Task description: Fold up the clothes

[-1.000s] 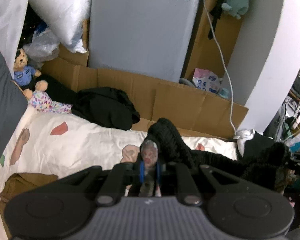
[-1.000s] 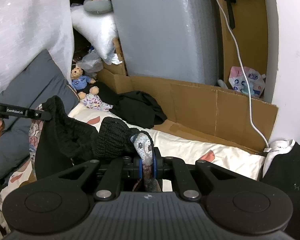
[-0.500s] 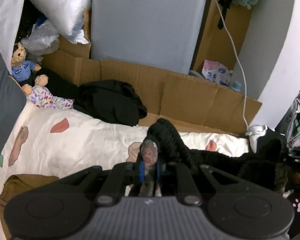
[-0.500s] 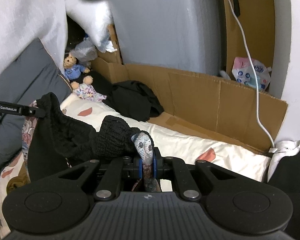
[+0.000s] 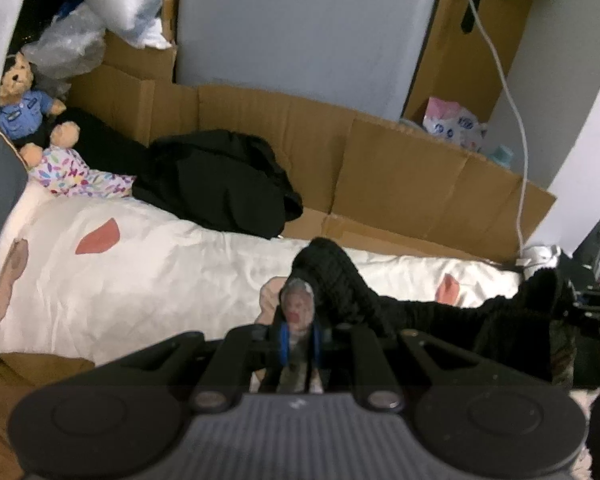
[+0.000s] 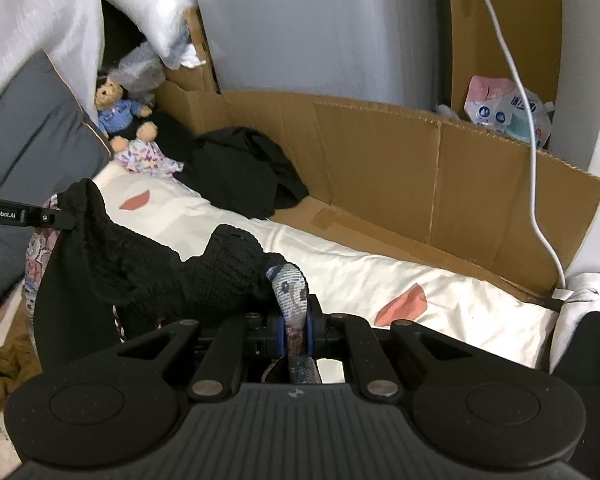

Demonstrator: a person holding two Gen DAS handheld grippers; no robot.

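Note:
A black knit garment [image 5: 416,308] with a patterned grey-pink lining hangs stretched between my two grippers above the white bed sheet [image 5: 148,264]. My left gripper [image 5: 299,334] is shut on a patterned edge of it, and the knit runs off to the right toward the other gripper [image 5: 598,314]. In the right wrist view, my right gripper [image 6: 293,330] is shut on the other patterned edge. From there the black knit garment [image 6: 168,264] sags leftward to the left gripper [image 6: 28,216]. The fingertips are hidden in the cloth.
A heap of black clothes [image 5: 220,184] lies at the sheet's far edge against a cardboard wall [image 5: 400,176]. Teddy bears [image 5: 24,100] and a grey pillow [image 6: 28,128] sit at the left. A brown garment [image 5: 24,376] lies near left. A white cable [image 6: 532,160] hangs at the right.
Both grippers have sunk and moved forward toward the bed with the garment still held between them; the sheet and the black heap look closer.

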